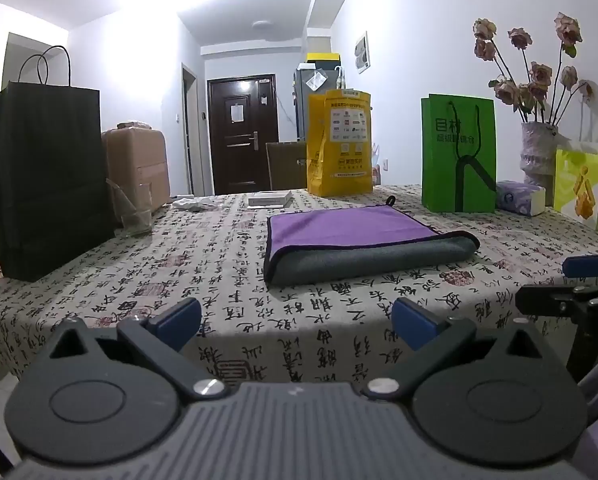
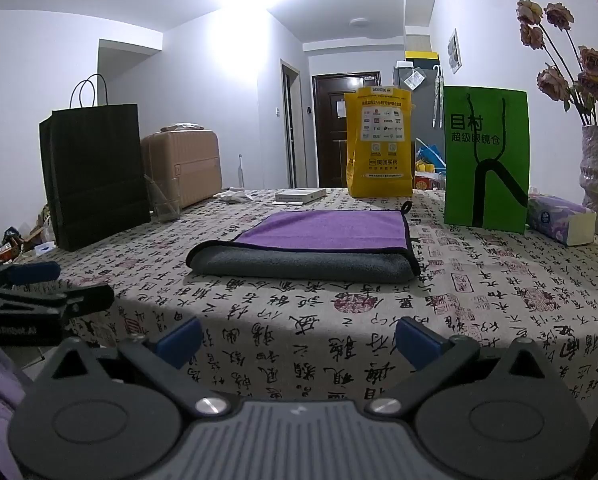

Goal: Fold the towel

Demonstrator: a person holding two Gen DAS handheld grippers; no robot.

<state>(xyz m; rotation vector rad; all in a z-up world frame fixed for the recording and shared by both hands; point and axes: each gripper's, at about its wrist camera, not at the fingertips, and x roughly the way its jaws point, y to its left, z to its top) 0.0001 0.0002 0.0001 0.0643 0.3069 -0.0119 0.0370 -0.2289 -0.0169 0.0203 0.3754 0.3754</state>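
Towel [image 1: 351, 236] lies flat mid-worktop [image 1: 203, 272], at 12 o'clock from both cameras, already doubled: purple face up, grey rolled fold toward the near edge, hanging loop at the far corner. Judged: at least one fold is made; either a further fold is due or the task is nearly closed.

Left hand-held gripper [image 1: 297, 322]: jaws spread wide, nothing between the blue pads, held back over the near worktop edge, well apart from the towel. Right hand-held gripper [image 2: 299, 338]: likewise wide open and empty, also back at the near edge.

Next move, if another fold is wanted: each gripper pinches an end of the grey fold edge, taking both layers, then carries it over squarely.

Surroundings: black paper bag [image 1: 47, 176] and a glass [image 1: 137, 212] at 10 o'clock; yellow bag [image 1: 339, 144] at 12; green bag [image 1: 459, 156], tissue pack [image 1: 521, 198] and vase of dried flowers [image 1: 537, 152] at 1–2 o'clock. None touch the towel; approach is unobstructed.
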